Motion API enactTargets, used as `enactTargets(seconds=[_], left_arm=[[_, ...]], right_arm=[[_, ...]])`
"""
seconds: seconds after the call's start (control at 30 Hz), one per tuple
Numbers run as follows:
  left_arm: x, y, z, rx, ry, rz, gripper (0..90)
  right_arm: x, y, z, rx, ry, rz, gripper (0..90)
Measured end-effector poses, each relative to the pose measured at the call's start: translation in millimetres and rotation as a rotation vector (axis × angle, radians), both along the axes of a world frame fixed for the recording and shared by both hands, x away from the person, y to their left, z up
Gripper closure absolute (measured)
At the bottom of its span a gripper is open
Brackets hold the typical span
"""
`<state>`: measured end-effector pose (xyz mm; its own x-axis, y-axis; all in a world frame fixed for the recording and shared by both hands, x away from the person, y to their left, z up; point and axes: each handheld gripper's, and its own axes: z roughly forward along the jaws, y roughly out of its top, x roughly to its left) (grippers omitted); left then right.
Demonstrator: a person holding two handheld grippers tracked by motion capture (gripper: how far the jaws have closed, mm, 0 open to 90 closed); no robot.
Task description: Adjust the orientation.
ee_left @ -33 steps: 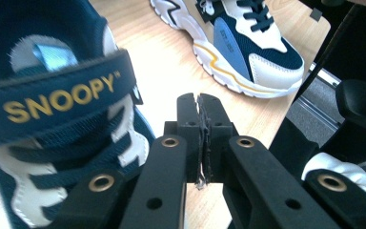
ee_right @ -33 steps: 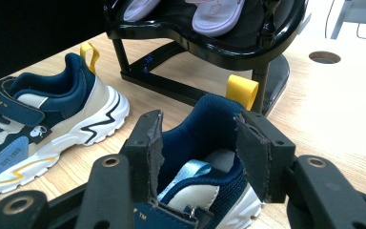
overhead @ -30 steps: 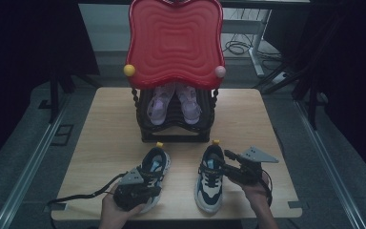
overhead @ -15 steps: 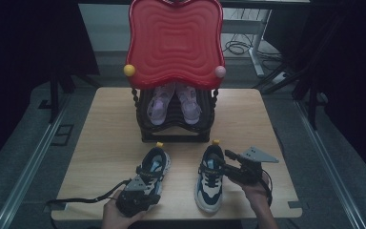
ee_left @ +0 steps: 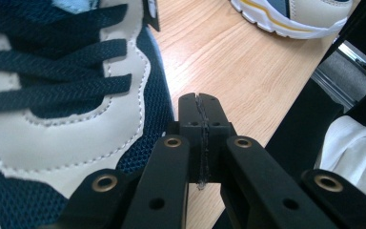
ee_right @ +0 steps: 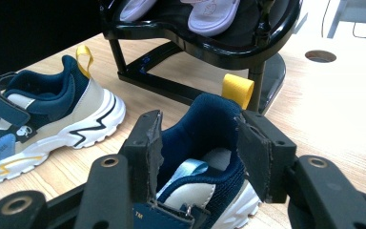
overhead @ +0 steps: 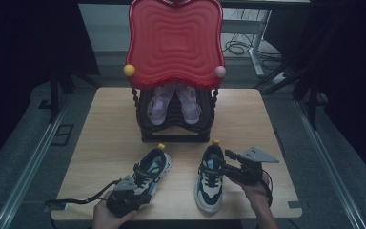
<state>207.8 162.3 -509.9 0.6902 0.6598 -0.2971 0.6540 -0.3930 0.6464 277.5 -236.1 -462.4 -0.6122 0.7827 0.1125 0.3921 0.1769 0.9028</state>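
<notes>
Right gripper view, right hand-held gripper [ee_right: 198,143] straddling right sneaker [ee_right: 205,143] heel, unclamped

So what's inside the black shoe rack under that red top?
A pair of lilac sandals sits on the shoe rack's shelf, toes toward the person. The red top covers their heel ends, and anything farther back on the shelf can't be seen.

We take this for a lab or recording room. A bare wooden bench [overhead: 109,124] stands alone on grey floor [overhead: 19,157] with metal rails, black curtains [overhead: 24,43] hang on both sides, and beyond the bench's far edge loose cables [overhead: 238,46] lie beside a white desk frame [overhead: 257,43].
</notes>
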Motion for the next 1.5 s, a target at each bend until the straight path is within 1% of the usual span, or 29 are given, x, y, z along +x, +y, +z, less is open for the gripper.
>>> enactTargets(seconds=[0.07, 0.17, 0.27, 0.43, 0.57, 0.7, 0.87, 0.97, 1.07, 1.13, 1.33, 1.5], left_arm=[[0.6, 6.2, 0.0, 0.002, 0.001, 0.013, 89.7], [2.3, 14.9, -1.0, -0.019, 0.012, 0.032, 89.7], [3.4, 20.9, -0.5, -0.015, 0.014, 0.043, 89.7], [6.3, 32.0, -1.3, -0.025, 0.021, 0.064, 89.7], [8.9, 38.2, -2.0, -0.036, 0.028, 0.072, 89.7], [10.2, 43.6, -2.1, -0.034, 0.028, 0.089, 89.7], [12.3, 48.9, -1.0, -0.011, 0.02, 0.107, 89.7], [14.7, 54.0, -1.8, -0.018, 0.028, 0.117, 89.7], [16.7, 60.2, -3.5, -0.013, 0.031, 0.139, 89.7], [17.9, 63.3, -4.6, 0.007, 0.029, 0.16, 89.7], [24.7, 72.6, -7.1, 0.005, 0.032, 0.189, 89.7], [31.7, 77.7, -5.1, 0.026, 0.028, 0.207, 89.7]], right_arm=[[-0.2, 0.0, 0.0, -0.001, -0.001, 0.0, 51.0], [0.1, 0.4, -0.2, -0.003, -0.001, 0.001, 51.0], [0.2, 1.2, -0.6, -0.004, 0.003, 0.003, 51.0], [0.0, 1.0, -0.4, -0.003, 0.0, 0.003, 51.0], [0.1, 0.3, -0.2, 0.0, 0.002, 0.0, 51.0], [-0.2, 0.0, 0.2, -0.001, -0.003, 0.001, 51.0], [-0.1, -0.2, 0.3, 0.0, -0.001, 0.0, 51.0], [-0.4, -0.1, 0.6, 0.0, -0.003, 0.0, 51.0], [-0.5, -0.4, 1.0, 0.0, -0.005, 0.0, 51.0], [-0.3, -0.6, 0.9, 0.0, -0.004, -0.001, 51.0], [0.0, -1.5, 1.1, -0.001, -0.005, -0.001, 51.0], [-0.3, -2.1, 2.2, 0.003, -0.007, -0.003, 51.1]])
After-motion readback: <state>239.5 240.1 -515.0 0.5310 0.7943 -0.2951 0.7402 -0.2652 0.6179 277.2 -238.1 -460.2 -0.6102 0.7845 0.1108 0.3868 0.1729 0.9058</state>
